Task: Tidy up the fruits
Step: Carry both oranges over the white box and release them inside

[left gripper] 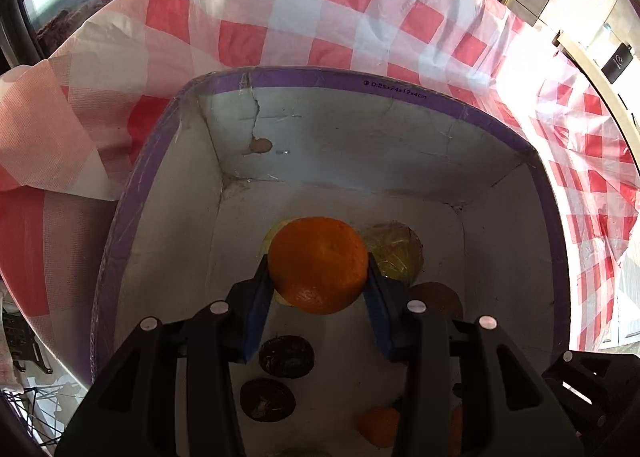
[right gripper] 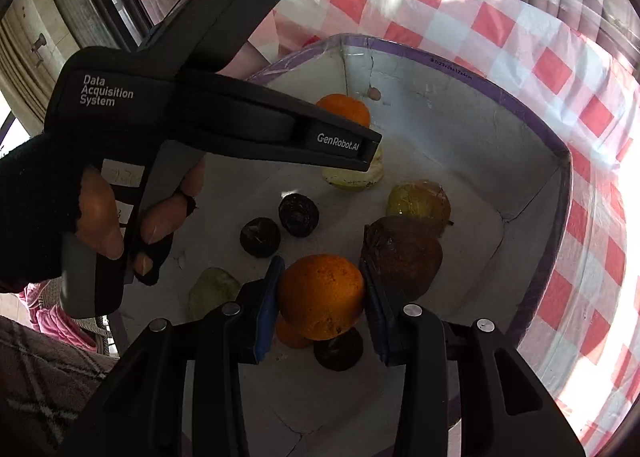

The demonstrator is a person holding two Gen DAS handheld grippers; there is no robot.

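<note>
A white box with a purple rim [left gripper: 360, 78] stands on a red-and-white checked cloth. My left gripper [left gripper: 318, 263] hangs over the box, shut on an orange [left gripper: 318, 253]. In the right wrist view that orange [right gripper: 346, 110] shows beyond the left gripper's black body [right gripper: 224, 125], which a gloved hand [right gripper: 100, 217] holds. My right gripper [right gripper: 321, 277] is shut on a second orange [right gripper: 322, 301] above the box floor. Several fruits lie below: a big brown one [right gripper: 400, 253], a yellow-green one [right gripper: 418, 203], a pale yellow one [right gripper: 352, 179] and two dark round ones [right gripper: 298, 215].
The checked cloth [left gripper: 280, 9] hangs in folds around the box [right gripper: 500, 97]. More fruit lies on the box floor: a pale green one [right gripper: 214, 289], a dark one [right gripper: 338, 353] and a small orange one [left gripper: 378, 425]. Windows and curtains ring the scene.
</note>
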